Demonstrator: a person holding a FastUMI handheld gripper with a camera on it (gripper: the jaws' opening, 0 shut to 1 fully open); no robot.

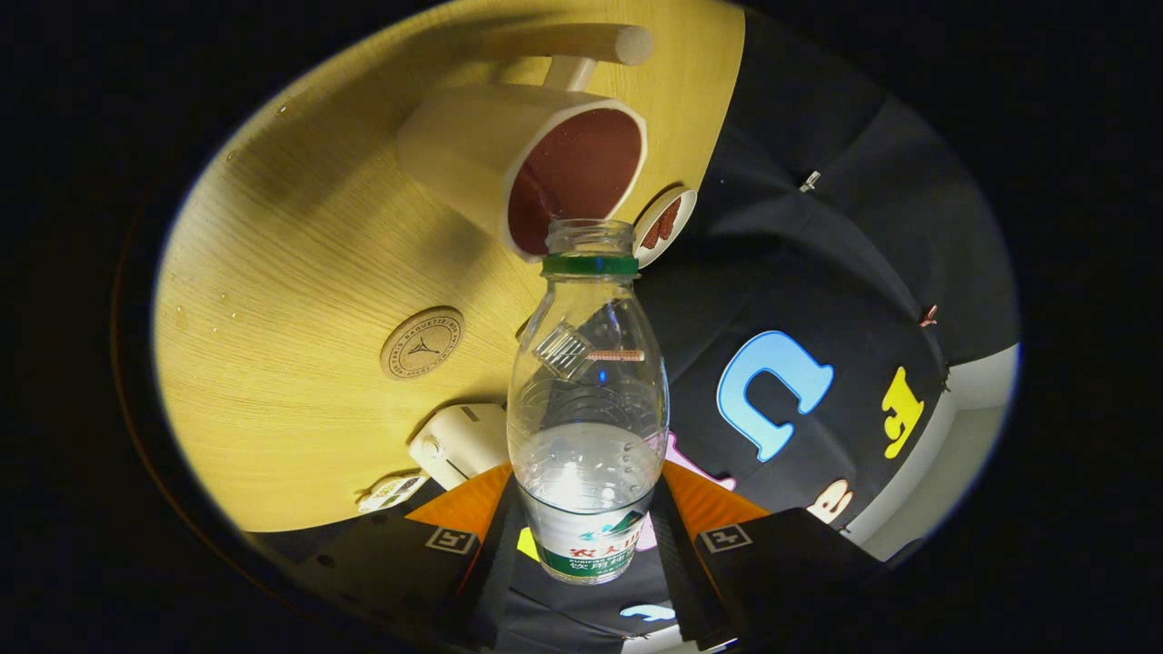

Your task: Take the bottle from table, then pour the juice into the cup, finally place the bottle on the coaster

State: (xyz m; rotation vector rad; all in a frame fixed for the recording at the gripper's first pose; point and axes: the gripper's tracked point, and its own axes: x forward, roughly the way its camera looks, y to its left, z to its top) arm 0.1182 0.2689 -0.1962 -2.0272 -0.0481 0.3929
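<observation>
Bottle tipped at the cup — tongs (pixel 589 545) clamped on its labelled base.

Both fingers press the clear plastic bottle (pixel 589 391), uncapped, its mouth right at the rim of the cream cup (pixel 518 159) with a dark red inside. Liquid sits low in the bottle. On the wooden desk (pixel 300 272), a round cork coaster (pixel 422 342) lies beside the bottle — a white box (pixel 459 442) just nearer the fingers.
</observation>
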